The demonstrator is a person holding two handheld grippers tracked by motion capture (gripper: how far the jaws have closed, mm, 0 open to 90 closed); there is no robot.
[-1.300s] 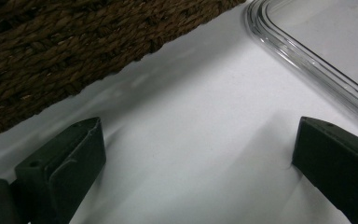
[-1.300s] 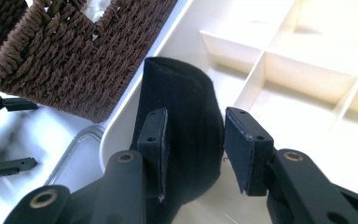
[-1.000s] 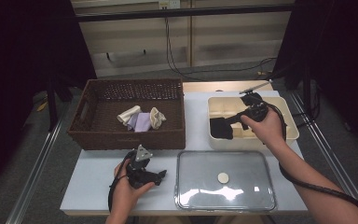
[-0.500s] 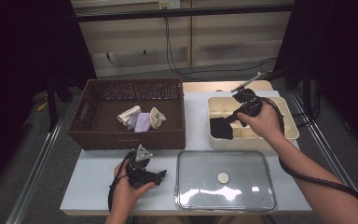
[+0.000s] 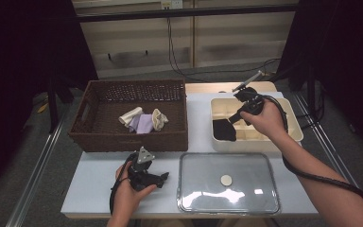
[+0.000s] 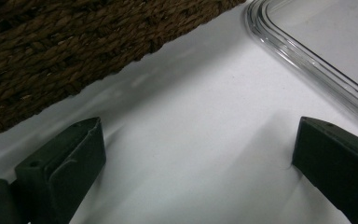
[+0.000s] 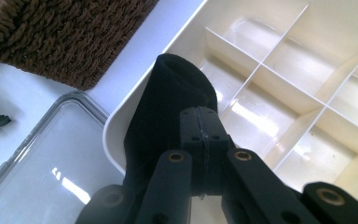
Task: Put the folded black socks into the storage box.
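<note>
On the table top (image 5: pixel 99 189): a white surface carrying a basket, a divided tray and a clear lid, with a hand-held gripper at each side.
Wicker basket (image 5: pixel 130 116): dark brown, at about 10 o'clock on the table; its woven wall also shows at 10 o'clock in the left gripper view and at 11 o'clock in the right gripper view.
Basket contents: a cream rolled cloth (image 5: pixel 130 116), a lilac cloth (image 5: pixel 144 124) and a cream bundle (image 5: pixel 159 119), lying side by side and touching.
Divided tray (image 5: pixel 293 135): cream plastic, at about 2 o'clock on the table, split by thin white walls into compartments (image 7: pixel 279 60).
Clear lid (image 5: pixel 229 182): transparent, with a round pale knob (image 5: pixel 226 179) in its middle, lying flat at 5 o'clock, just in front of the tray.
Left gripper (image 5: pixel 158 178): held low at 7 o'clock just above the table, pointing toward the lid; its jaws stand wide apart with bare table between them, as the left gripper view shows.
Right gripper (image 7: pixel 200 140): over the tray at 2 o'clock, jaws pressed together on the black sock.
Black sock (image 7: pixel 168 102): pinched in the right gripper, hanging over the tray's near left corner and its rim.
</note>
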